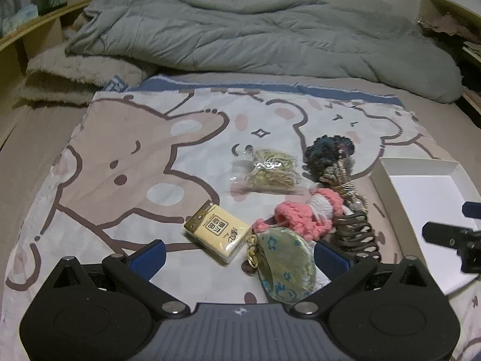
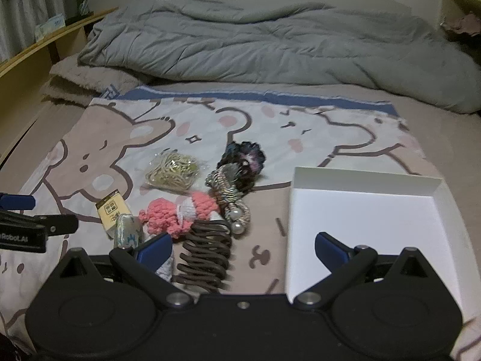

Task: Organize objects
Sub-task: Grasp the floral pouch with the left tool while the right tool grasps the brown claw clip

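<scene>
Small objects lie on a cartoon-bear blanket [image 1: 126,138]: a yellow tissue pack [image 1: 217,235], a green floral pouch [image 1: 285,266], a pink knitted piece [image 1: 303,216], a brown hair claw [image 2: 204,255], a bag of gold cord [image 1: 267,171], a dark scrunchie [image 2: 243,159] and a beaded hair tie [image 2: 231,198]. My left gripper [image 1: 239,257] is open, low over the blanket, with the tissue pack and pouch between its fingers. My right gripper [image 2: 243,251] is open, with the brown claw near its left finger. A white tray [image 2: 372,219] lies at the right, empty.
A grey duvet [image 1: 240,30] is bunched across the far side of the bed. A fluffy beige blanket [image 1: 78,72] lies at the far left. Wooden shelves [image 1: 36,30] run along the left edge, and another shelf [image 1: 451,15] stands at the far right.
</scene>
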Tool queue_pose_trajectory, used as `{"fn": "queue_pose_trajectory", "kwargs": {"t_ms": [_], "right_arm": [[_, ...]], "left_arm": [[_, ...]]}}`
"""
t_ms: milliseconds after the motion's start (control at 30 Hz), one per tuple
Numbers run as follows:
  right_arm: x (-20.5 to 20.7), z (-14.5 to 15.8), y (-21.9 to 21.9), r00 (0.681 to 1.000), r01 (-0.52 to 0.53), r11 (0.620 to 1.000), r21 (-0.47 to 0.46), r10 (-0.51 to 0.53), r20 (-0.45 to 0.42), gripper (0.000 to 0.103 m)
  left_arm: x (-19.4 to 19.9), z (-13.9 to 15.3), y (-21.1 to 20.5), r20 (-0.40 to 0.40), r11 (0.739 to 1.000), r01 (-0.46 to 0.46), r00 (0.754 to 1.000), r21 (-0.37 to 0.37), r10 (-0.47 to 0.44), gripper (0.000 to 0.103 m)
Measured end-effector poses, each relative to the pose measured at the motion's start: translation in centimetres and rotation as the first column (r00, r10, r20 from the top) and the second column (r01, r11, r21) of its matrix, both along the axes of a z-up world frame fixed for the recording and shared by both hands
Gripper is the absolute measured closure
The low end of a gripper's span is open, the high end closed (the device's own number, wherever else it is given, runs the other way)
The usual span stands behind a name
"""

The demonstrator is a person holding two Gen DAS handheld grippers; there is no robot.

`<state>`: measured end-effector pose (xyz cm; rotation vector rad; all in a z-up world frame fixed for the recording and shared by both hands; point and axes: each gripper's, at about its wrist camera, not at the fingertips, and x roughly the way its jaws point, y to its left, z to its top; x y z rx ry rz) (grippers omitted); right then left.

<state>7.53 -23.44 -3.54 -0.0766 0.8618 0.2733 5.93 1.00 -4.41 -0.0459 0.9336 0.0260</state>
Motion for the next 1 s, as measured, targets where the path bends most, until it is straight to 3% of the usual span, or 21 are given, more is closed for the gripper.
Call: {"fn": "queue_pose_trajectory", "kwargs": {"t_ms": [233,500,700,800,900,1000], "right_arm": [[2.9,-3.1,2.4,0.994,-0.035,0.999,0.019,0.037,-0.106,0.008],[5.4,-7.7,3.2,0.97,0.042,0.996,0.077,-0.022,-0.243,0.014],[5.7,-10.0,3.3,0.95,0.045,0.992,0.119,-0.006,-0.313,0.016],[5.7,-10.7,3.6,0.944,0.032,0.993,0.117,0.009,-0.331,0.022],[5.9,-11.3,3.6,0.94,0.04,0.992,0.118,0.002,-0.34,0.029],[6.1,-11.7,3.3,0.939,0.043,0.989,0.141,0.008,-0.343,0.032]], "left_arm": [[2.0,-1.9,0.2,-0.042,0.998,-0.035,0.999,-0.044,0.033,0.0],[3.5,-4.5,0.4,-0.157,0.986,-0.132,0.981,-0.104,0.114,0.0],[3.9,-5.2,-0.2,-0.202,0.971,-0.145,0.974,-0.19,0.106,0.002],[4.1,-5.5,-0.8,-0.224,0.96,-0.157,0.969,-0.231,0.104,0.01],[4.4,-5.7,-1.7,-0.224,0.967,-0.129,0.971,-0.217,0.079,0.019],[4.6,-6.1,-2.0,-0.243,0.972,-0.115,0.968,-0.203,0.063,0.036]]}}
